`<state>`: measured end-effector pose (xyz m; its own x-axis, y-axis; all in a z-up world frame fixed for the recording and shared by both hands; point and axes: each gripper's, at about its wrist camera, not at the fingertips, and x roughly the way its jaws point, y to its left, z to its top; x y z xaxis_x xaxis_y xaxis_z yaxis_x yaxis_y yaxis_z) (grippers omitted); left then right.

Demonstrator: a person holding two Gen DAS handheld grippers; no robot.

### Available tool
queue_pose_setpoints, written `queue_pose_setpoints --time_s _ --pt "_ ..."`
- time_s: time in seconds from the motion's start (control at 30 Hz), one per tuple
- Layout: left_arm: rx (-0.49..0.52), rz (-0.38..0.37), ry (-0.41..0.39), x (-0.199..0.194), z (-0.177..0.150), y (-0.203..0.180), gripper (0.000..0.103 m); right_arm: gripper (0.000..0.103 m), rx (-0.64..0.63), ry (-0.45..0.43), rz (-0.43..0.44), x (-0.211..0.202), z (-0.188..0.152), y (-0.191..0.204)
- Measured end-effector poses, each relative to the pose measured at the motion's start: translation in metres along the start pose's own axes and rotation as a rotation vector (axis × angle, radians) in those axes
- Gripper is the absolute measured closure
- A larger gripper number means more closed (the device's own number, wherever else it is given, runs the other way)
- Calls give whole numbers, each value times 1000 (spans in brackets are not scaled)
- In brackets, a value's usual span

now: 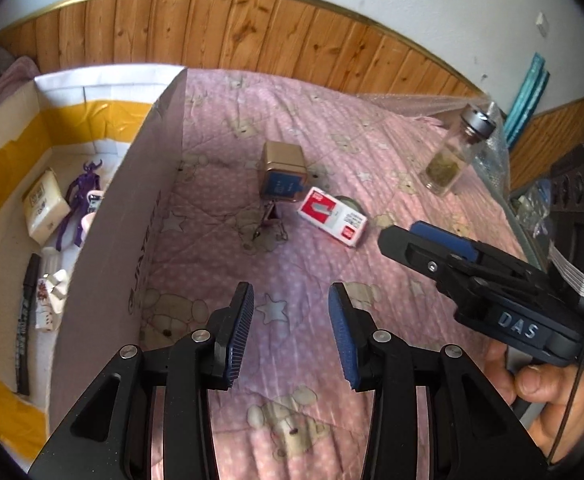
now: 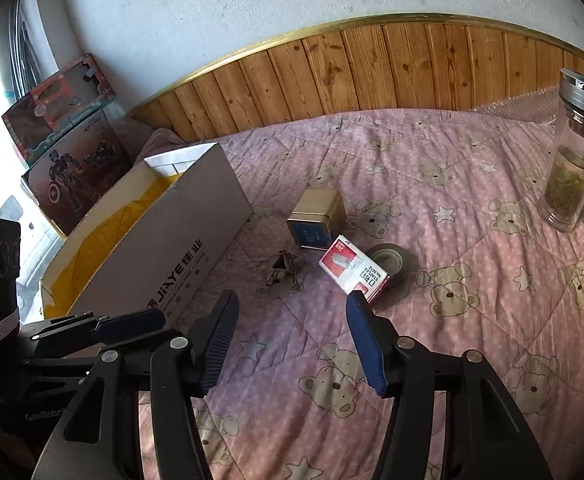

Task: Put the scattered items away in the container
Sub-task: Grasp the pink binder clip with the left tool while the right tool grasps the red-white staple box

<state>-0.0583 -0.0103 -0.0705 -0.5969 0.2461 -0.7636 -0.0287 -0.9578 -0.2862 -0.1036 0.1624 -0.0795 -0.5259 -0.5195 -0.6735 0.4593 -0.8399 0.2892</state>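
Observation:
A cardboard box (image 1: 131, 216) with yellow tape stands at the left on the pink bedspread; it also shows in the right wrist view (image 2: 179, 240). Inside lie a purple figure (image 1: 81, 192), a cream box (image 1: 45, 204), a black marker (image 1: 25, 320) and small white items. On the bedspread lie a gold tin (image 1: 281, 172) (image 2: 318, 218), binder clips (image 1: 269, 226) (image 2: 283, 270), a red-and-white staples box (image 1: 332, 216) (image 2: 356, 268) and a tape roll (image 2: 390, 258). My left gripper (image 1: 292, 334) is open and empty near the box wall. My right gripper (image 2: 292, 344) is open and empty just short of the staples box.
A glass bottle with a metal cap (image 1: 456, 152) (image 2: 572, 152) stands at the bed's far right on bubble wrap. Wood panelling (image 2: 372, 64) lines the wall behind. Toy boxes (image 2: 71, 148) stand beyond the cardboard box. The right gripper shows in the left wrist view (image 1: 432, 244).

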Motion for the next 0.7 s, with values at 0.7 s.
queue_pose_setpoints --time_s 0.7 --pt "-136 -60 22 88 43 13 58 56 -363 150 -155 92 11 -10"
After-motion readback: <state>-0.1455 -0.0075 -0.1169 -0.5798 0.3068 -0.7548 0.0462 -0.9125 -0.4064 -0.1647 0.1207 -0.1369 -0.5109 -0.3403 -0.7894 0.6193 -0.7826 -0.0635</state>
